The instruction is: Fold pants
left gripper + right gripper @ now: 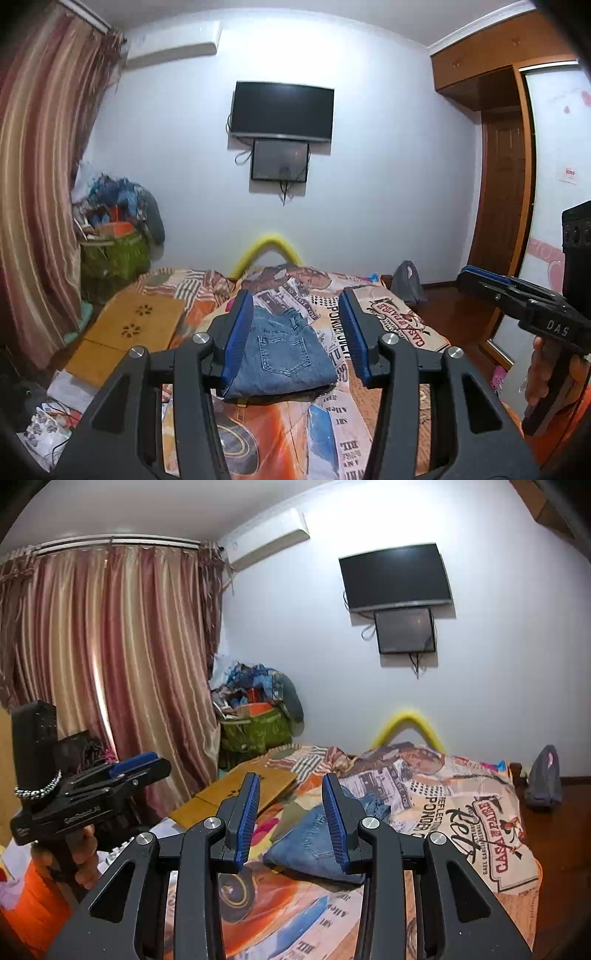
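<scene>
Both claws clear of the cloth: my left claw (295, 332) stands open and empty, my right claw (291, 819) narrower, also holding nothing. Jeans (284, 354) lie folded in a compact blue stack mid-bed (399, 325), back pocket up (edges fairly square). Judged done; best keep both claws high, avoid snagging the stack.

Folded jeans (284, 354) and a wooden board (136, 325) lie on the bed (402, 321).

A home bedroom.
A bed (399, 317) under a printed cover, striped curtains (110, 646), a wall-mounted television (282, 110), an air conditioner (266, 535) and a wooden wardrobe (491, 66).
</scene>
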A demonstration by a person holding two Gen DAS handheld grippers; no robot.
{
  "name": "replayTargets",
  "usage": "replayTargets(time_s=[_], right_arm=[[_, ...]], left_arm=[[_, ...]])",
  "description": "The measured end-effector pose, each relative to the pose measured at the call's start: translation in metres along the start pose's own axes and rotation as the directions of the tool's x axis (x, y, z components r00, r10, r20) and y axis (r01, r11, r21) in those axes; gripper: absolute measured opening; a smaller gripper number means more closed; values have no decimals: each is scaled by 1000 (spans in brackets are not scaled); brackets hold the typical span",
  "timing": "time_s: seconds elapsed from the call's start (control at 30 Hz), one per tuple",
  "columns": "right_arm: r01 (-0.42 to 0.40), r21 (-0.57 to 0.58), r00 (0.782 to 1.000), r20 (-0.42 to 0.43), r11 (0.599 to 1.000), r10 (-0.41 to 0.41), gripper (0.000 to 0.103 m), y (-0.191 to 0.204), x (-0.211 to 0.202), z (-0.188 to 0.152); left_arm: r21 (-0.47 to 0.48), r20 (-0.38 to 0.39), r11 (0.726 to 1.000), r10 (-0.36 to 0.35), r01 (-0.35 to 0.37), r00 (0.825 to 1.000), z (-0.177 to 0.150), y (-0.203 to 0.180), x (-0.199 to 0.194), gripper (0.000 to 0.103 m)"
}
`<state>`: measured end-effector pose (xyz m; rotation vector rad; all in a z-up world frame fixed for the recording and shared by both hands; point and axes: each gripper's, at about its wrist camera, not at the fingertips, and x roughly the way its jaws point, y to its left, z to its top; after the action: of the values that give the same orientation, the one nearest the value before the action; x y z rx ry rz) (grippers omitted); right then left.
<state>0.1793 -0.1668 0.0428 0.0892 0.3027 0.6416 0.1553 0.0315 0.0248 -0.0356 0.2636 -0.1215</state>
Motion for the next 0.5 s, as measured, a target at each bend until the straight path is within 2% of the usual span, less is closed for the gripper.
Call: replayTargets(time_s=[0.03,0.1,0.2,0.3,0.43,0.5], right_arm=[[-3,-4,1000,8,1000,3,33,3,-4,-2],[-12,-8,1000,28,1000,13,49,9,-14,-4],[8,-23,997,72,1000,-6,63,18,-26,-8],[26,-37,995,101,999,-22,72,25,-35,-12],[63,-45,992,108,997,-58,75,29,-37,-16],[72,-33,991,117,997,-68,80,30,-43,-20]], left_arm=[[9,13,1000,5,-6,1000,-2,-6,-9,53],[22,42,1000,21,-22,999,-5,-15,-23,66],[37,80,999,35,-38,996,-9,-25,-39,74],[57,103,997,37,-43,994,-12,-34,-50,82],[65,131,997,33,-41,991,-15,-38,-61,91],[58,136,998,27,-35,990,-16,-38,-63,96]])
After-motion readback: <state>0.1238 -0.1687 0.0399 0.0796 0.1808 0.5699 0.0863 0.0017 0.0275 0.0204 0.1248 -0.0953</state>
